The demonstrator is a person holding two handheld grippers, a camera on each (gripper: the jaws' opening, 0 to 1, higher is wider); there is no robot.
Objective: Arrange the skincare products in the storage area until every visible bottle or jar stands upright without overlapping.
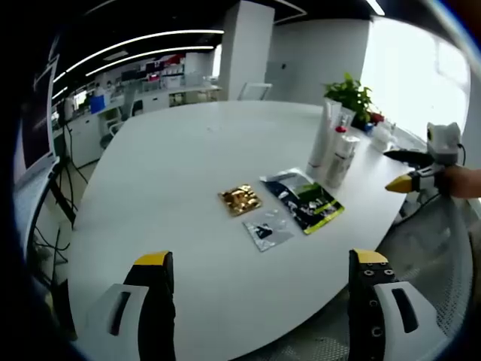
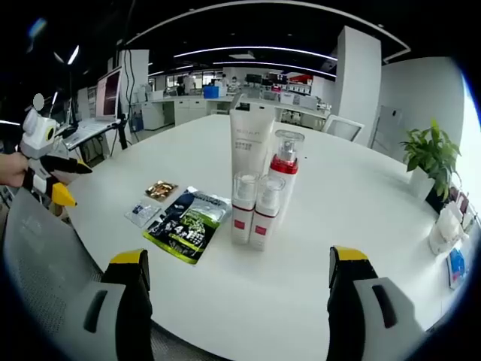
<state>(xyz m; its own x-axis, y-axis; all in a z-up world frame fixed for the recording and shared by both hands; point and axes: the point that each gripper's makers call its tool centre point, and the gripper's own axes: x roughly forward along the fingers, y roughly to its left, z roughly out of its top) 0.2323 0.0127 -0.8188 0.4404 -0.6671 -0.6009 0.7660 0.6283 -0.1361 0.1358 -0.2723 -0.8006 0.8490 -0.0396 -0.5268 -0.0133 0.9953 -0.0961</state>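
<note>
Right gripper [image 2: 234, 297] fingers wide apart, empty, nearest; left gripper [image 1: 259, 297] likewise. Bottles [image 2: 257, 210] stand upright, clustered mid-worktop [image 2: 353, 226], sachets [image 2: 188, 222] flat beside them. Judged: arrangement near complete; next move calls for checking spacing

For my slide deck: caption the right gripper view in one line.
Open right gripper faces upright skincare bottles on a white table, sachets lying flat beside them.

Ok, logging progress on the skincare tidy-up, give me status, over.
Left gripper and right gripper open, empty. Bottles upright, clustered by the tall tube. Sachets flat on the table beside them, nothing blocking.
</note>
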